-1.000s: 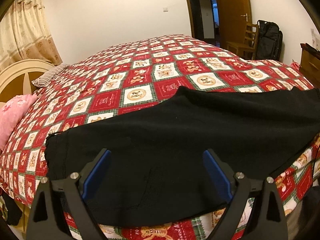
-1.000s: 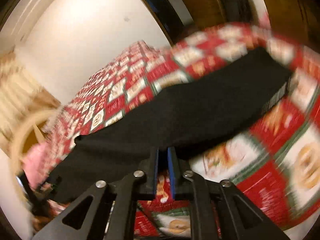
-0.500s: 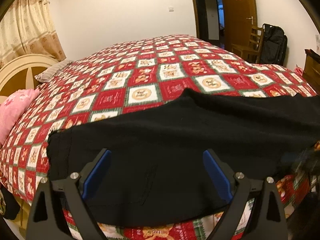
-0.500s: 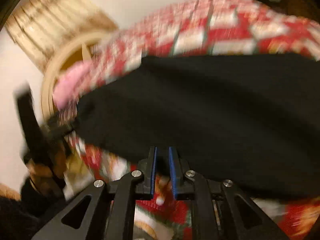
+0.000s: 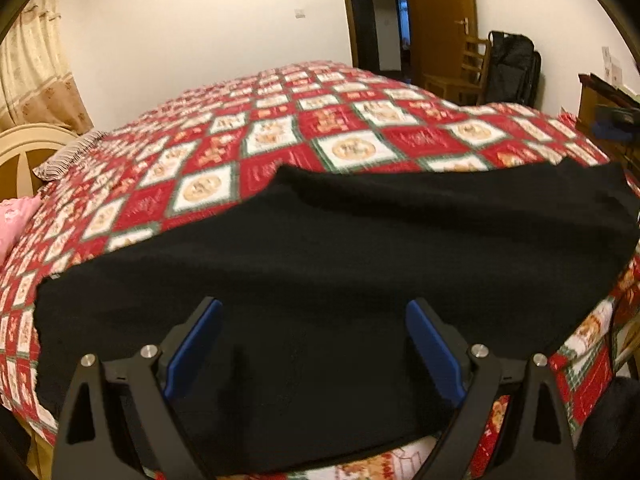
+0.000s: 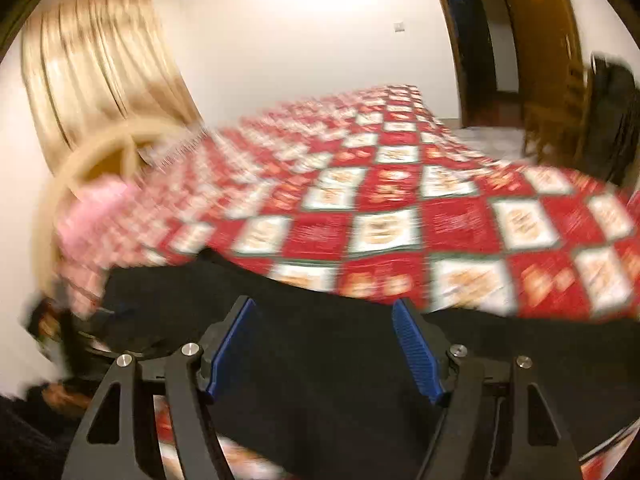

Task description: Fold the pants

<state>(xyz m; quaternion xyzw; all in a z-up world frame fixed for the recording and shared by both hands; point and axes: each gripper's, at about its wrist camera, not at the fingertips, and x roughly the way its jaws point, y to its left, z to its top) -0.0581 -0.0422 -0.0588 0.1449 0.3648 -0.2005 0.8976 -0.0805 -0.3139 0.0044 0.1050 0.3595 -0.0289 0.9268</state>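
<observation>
**Black pants spread along the near edge of a quilted bed, both claws released**

Bedroom, white walls, with a wide bed under a red, white and green patchwork quilt (image 5: 352, 148). Nearest the cameras lie the black fabric pants (image 5: 320, 264), flat along the bed's near edge, running from the left side across to the right.

Above the pants, the left claw (image 5: 314, 344) hangs with its blue-padded fingers spread wide, nothing between them. The right claw (image 6: 324, 348) is likewise released, fingers apart over black cloth; its view is blurred, so contact with the fabric cannot be judged.

Left of the pants sit a pink cushion (image 5: 14, 220) and a striped pillow (image 5: 66, 156), against a cream rounded wooden headboard (image 5: 28, 152). Beige patterned curtains (image 5: 36, 80) hang behind it.

Beyond the far side of the bed stand a brown wooden door (image 5: 436, 20), a wooden chair (image 5: 464, 68) and a black bag (image 5: 514, 68) leaning beside it. A dark wooden cabinet (image 5: 600, 100) stands at the right edge.
</observation>
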